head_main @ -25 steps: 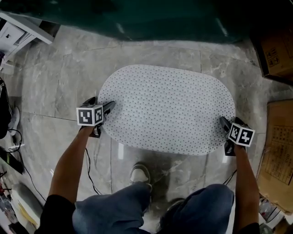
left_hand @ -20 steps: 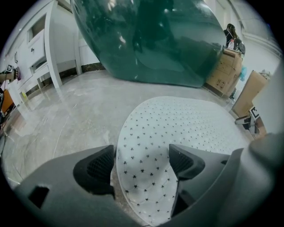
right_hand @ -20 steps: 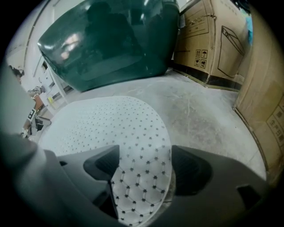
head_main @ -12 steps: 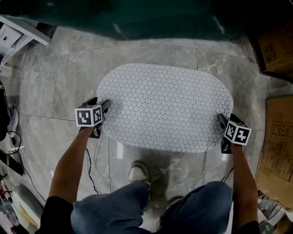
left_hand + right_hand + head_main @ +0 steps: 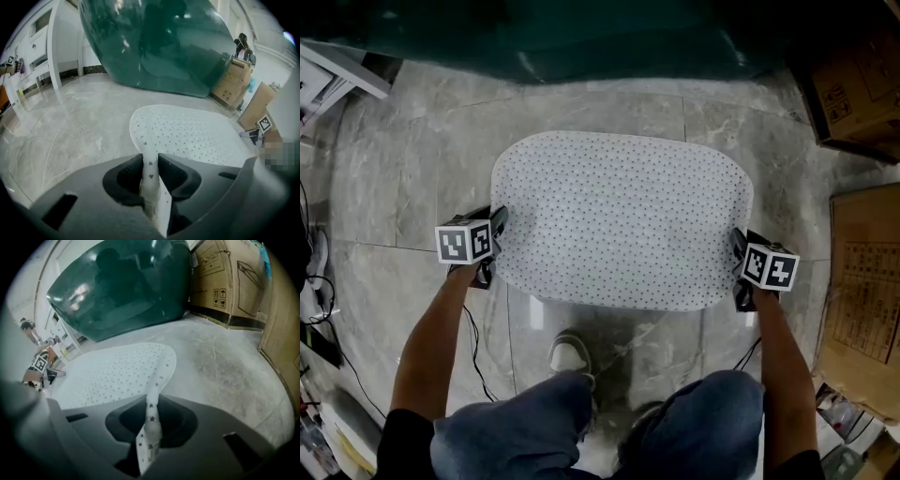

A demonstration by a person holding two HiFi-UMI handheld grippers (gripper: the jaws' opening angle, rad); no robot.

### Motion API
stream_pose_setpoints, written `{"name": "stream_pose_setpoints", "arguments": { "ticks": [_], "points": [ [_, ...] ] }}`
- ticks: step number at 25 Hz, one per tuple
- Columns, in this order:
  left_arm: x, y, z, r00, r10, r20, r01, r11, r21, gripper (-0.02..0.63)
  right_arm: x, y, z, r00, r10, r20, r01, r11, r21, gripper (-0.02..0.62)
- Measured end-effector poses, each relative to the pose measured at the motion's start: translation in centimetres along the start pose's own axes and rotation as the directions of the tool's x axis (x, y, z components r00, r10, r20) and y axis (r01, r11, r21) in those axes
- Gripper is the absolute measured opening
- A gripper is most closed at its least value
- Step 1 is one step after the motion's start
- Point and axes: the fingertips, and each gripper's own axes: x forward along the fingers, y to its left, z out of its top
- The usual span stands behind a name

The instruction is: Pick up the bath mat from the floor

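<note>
The white bath mat (image 5: 623, 220) with small dark dots lies on the grey marble floor in front of me. My left gripper (image 5: 494, 236) is at its left end and my right gripper (image 5: 738, 255) at its right end. Both sets of jaws have just been closing with the mat's rim between them. In the left gripper view the left gripper (image 5: 150, 165) pinches a folded-up strip of the bath mat (image 5: 197, 136). In the right gripper view the right gripper (image 5: 152, 417) likewise pinches the raised edge of the bath mat (image 5: 112, 373).
A dark green tub (image 5: 581, 37) stands just beyond the mat. Cardboard boxes (image 5: 848, 84) and flat cardboard (image 5: 862, 272) lie on the right. White furniture (image 5: 337, 70) and cables (image 5: 319, 291) are on the left. The person's shoe (image 5: 567, 354) is near the mat's front edge.
Both grippers went from open at the mat's ends to shut on its edges. The right gripper shifted left, and the mat's ends now curl up, so it looks narrower.
</note>
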Motion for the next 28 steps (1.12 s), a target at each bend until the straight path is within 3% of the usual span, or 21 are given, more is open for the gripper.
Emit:
{"name": "stream_pose_setpoints", "arguments": {
  "ticks": [9,28],
  "points": [
    [-0.2,-1.0,0.4,1.000,-0.026,-0.004,0.026,1.000,0.014,0.048,-0.5,0.3,0.4,0.999,0.041,0.021,-0.042,0.998,0.041,0.034],
    [-6.7,-5.4,5.4,0.996,-0.086,0.028,0.085,0.996,0.030,0.038,-6.8,4.1,5.2,0.990,0.117,0.082,-0.120,0.992,0.031,0.031]
  ]
}}
